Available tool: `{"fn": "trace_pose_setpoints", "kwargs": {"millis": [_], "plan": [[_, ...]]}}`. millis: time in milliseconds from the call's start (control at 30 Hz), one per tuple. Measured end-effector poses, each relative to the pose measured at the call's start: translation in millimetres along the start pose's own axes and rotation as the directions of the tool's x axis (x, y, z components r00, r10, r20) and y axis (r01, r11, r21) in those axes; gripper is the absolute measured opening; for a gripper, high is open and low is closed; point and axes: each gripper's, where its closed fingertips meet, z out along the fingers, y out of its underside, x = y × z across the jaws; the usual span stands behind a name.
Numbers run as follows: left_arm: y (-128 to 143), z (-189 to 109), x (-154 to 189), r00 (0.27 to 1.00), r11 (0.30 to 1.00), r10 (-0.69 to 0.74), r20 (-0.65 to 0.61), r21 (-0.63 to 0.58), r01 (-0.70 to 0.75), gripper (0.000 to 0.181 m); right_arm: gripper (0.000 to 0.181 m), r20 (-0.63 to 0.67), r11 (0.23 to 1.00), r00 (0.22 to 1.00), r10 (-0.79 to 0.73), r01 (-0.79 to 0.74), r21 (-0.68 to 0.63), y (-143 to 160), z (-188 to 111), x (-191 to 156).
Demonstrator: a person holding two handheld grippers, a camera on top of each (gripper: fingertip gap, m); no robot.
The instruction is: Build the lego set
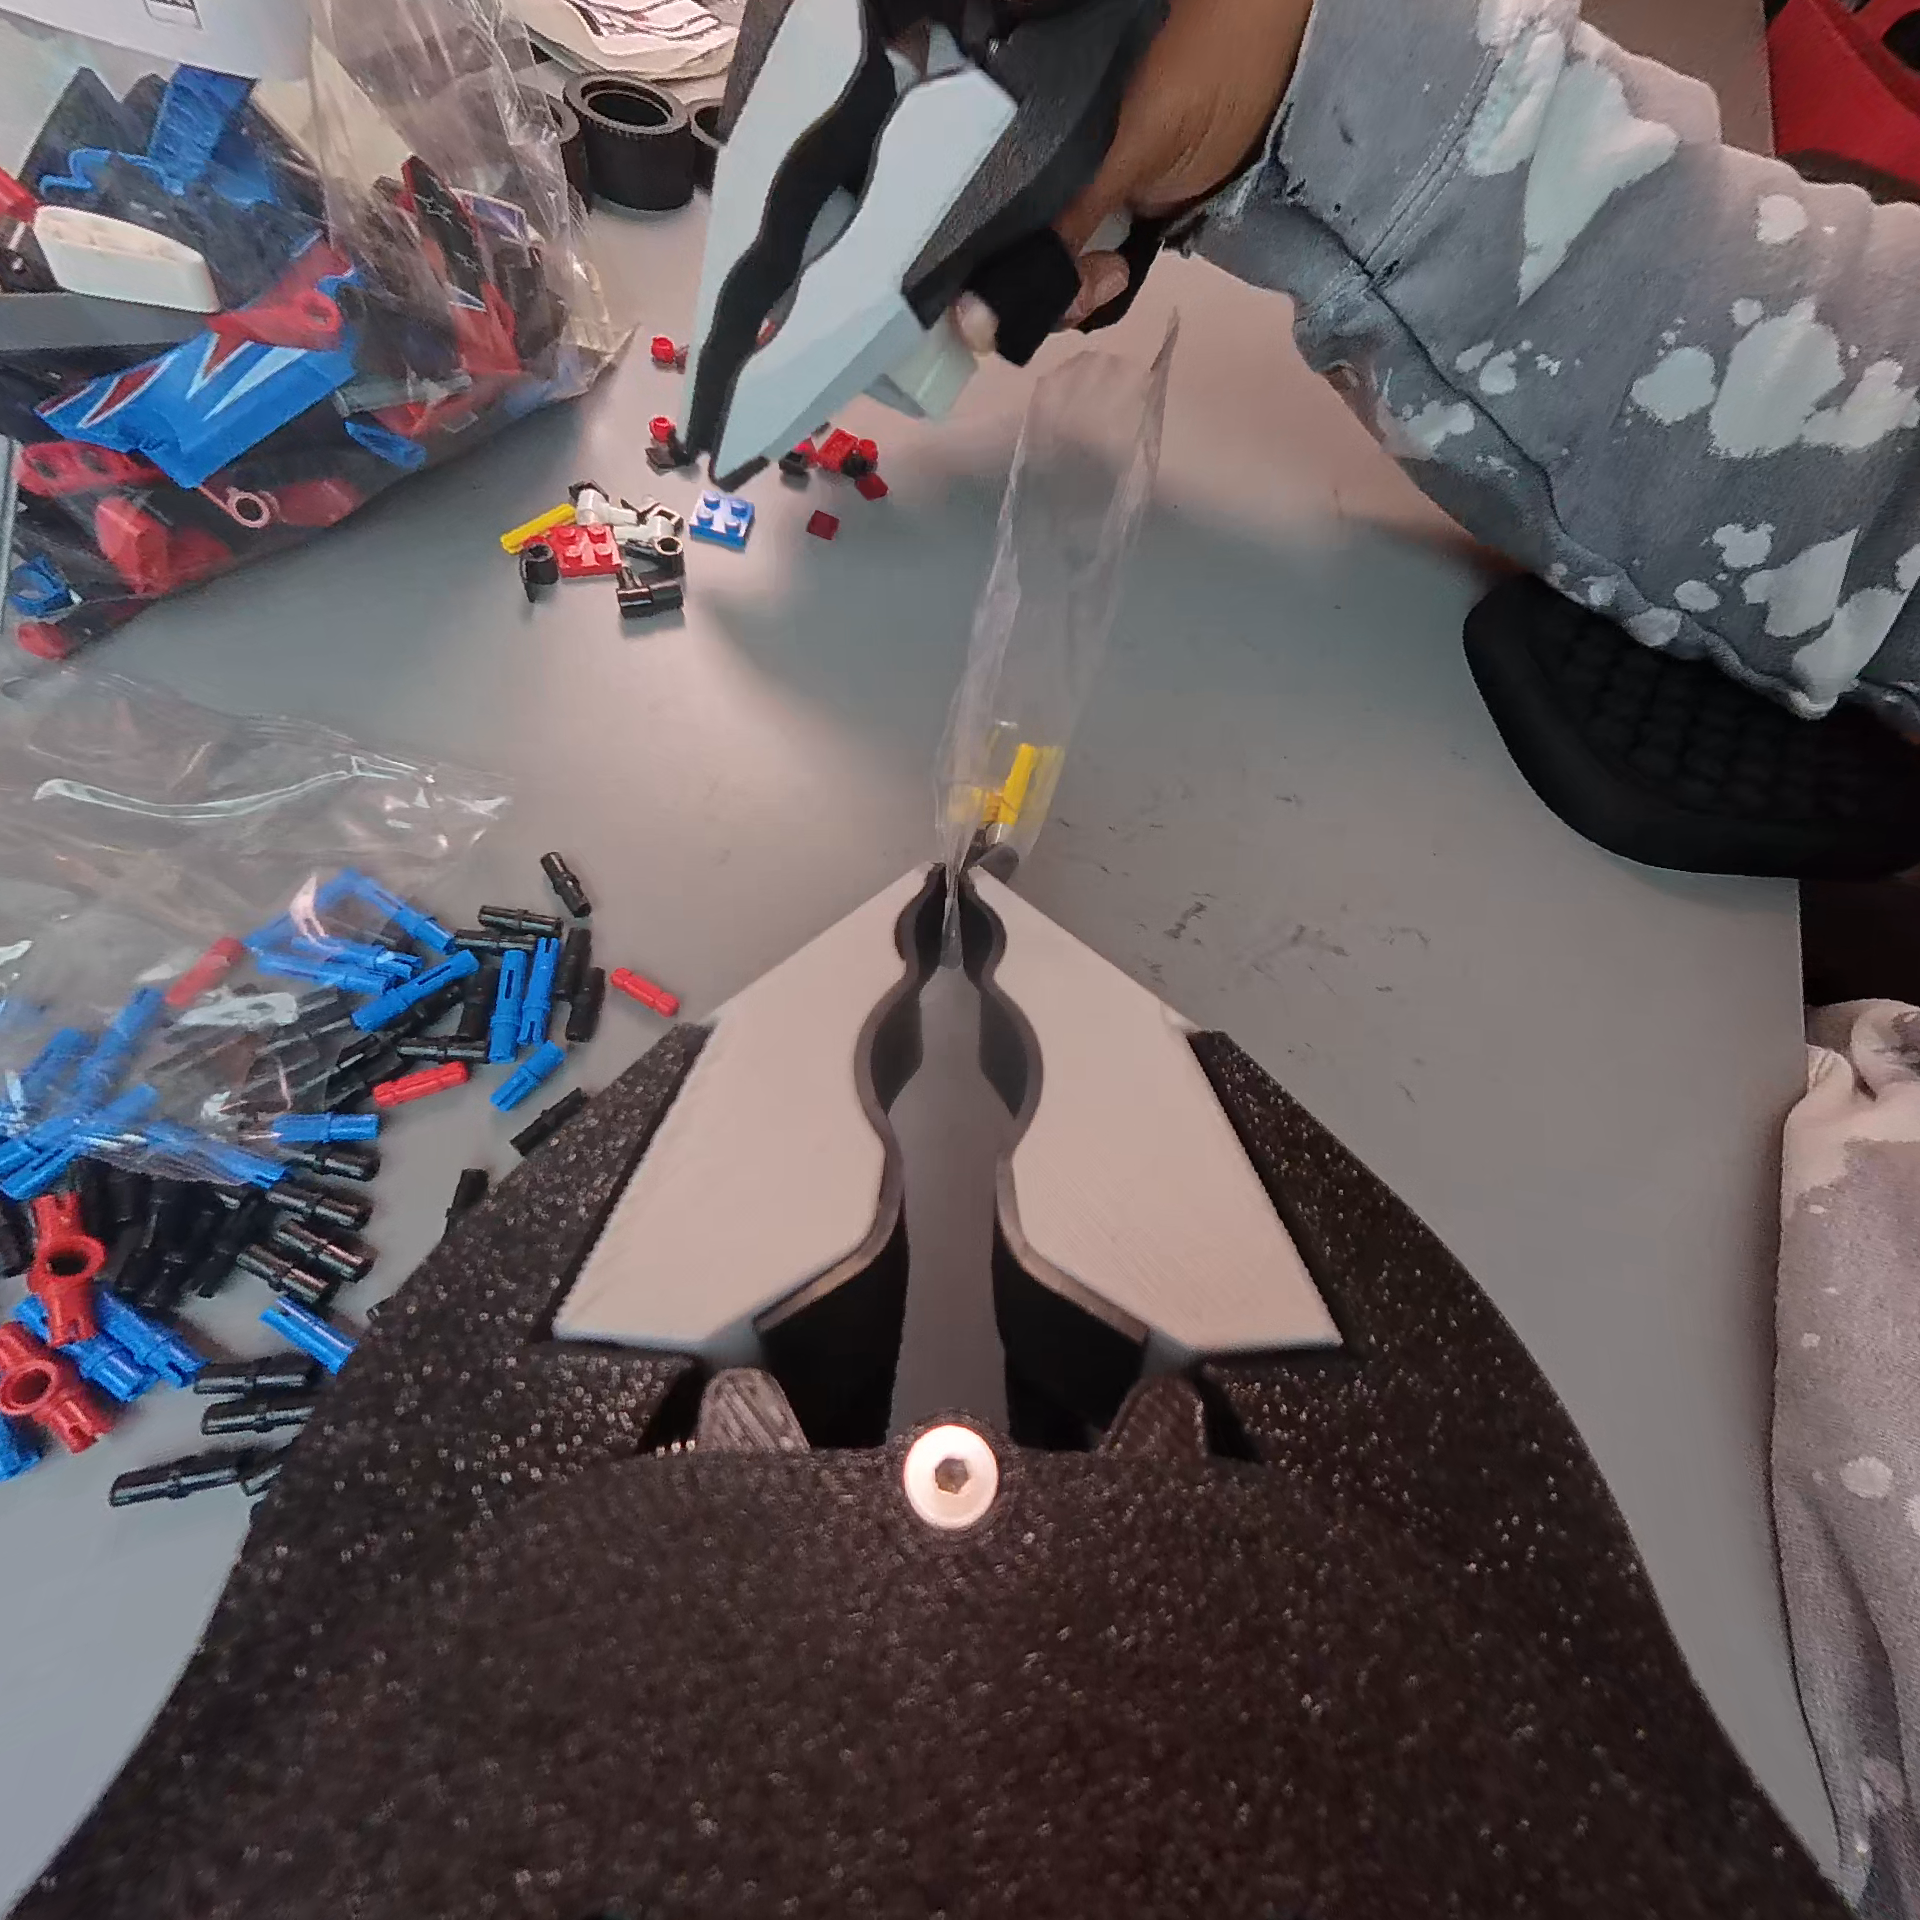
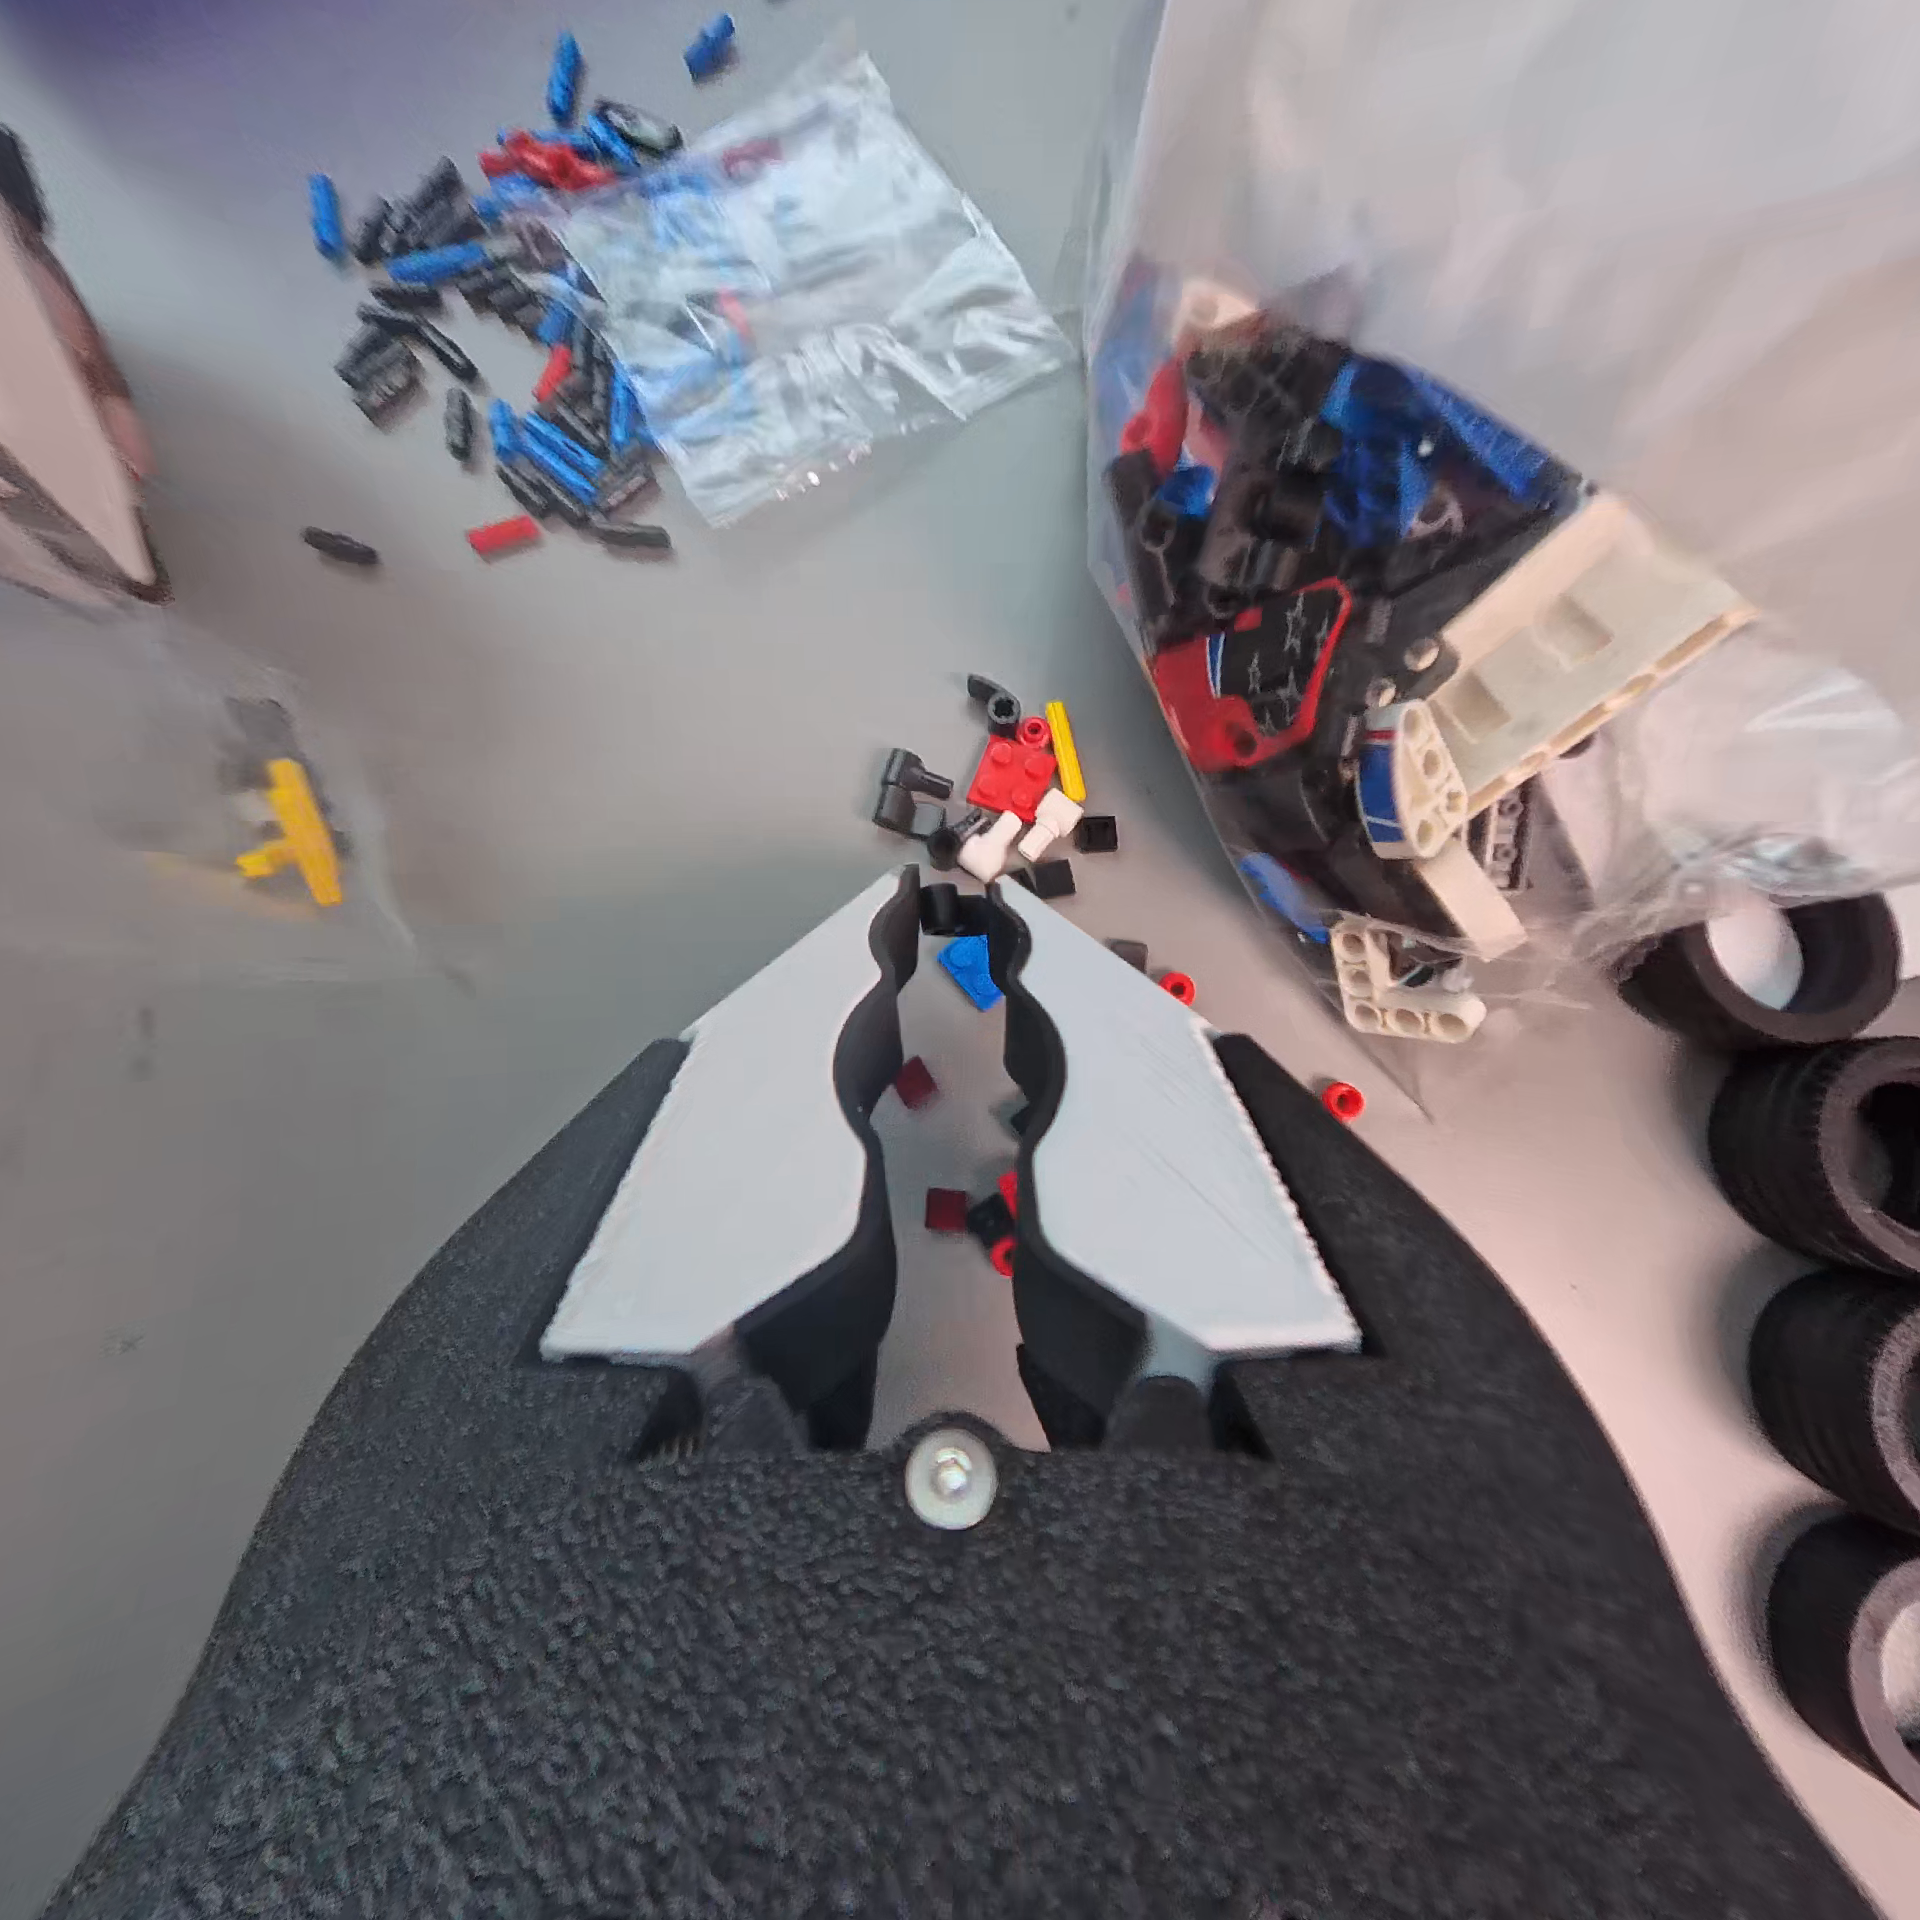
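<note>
My left gripper is shut on the lower edge of a small clear bag. The bag stands up from the tips and has yellow pieces inside. It also shows blurred in the right wrist view. My right gripper points down into a scatter of small loose pieces. Its tips are closed on a small black piece, with a blue plate under the fingers. In the left wrist view the right gripper stands at the far side of that scatter.
A large clear bag of red, blue and black parts lies by the scatter. An opened bag with spilled blue and black pins lies near. Black tyres stand at the right. A person's sleeve and a black textured object are at the right.
</note>
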Motion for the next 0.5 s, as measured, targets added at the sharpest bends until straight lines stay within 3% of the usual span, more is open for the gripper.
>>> {"fn": "trace_pose_setpoints", "kwargs": {"millis": [33, 167, 233, 300, 500], "plan": [[-0.1, 0.0, 0.0, 1.0, 1.0, 0.0, 0.0, 0.0, 0.0, 0.003, 0.012, 0.019, 0.999, 1.0, 0.003, -0.004, 0.049, -9.4, -8.6, -4.0], [0.0, 0.6, -0.3, 1.0, 1.0, -0.003, -0.001, -0.001, 0.003, 0.002, 0.012, 0.165, 0.957, 0.984, -0.07, 0.02, 0.289, -67.1, -51.7, -50.5], [0.6, 1.1, -0.2, 1.0, 1.0, -0.002, 0.0, -0.004, 0.002, 0.002, 0.012, 0.236, 0.935, 0.958, -0.162, 0.072, 0.347, -85.6, -64.2, -84.6], [0.6, 0.9, 0.1, 1.0, 1.0, 0.002, 0.002, -0.004, -0.002, 0.002, 0.013, 0.28, 0.931, 0.931, -0.236, 0.135, 0.338, -88.0, -63.9, -110.6], [0.2, -0.7, -0.1, 1.0, 1.0, 0.004, 0.008, -0.002, -0.004, 0.003, 0.018, 0.278, 0.94, 0.916, -0.29, 0.219, 0.261, -73.6, -42.5, -126.0]]}}
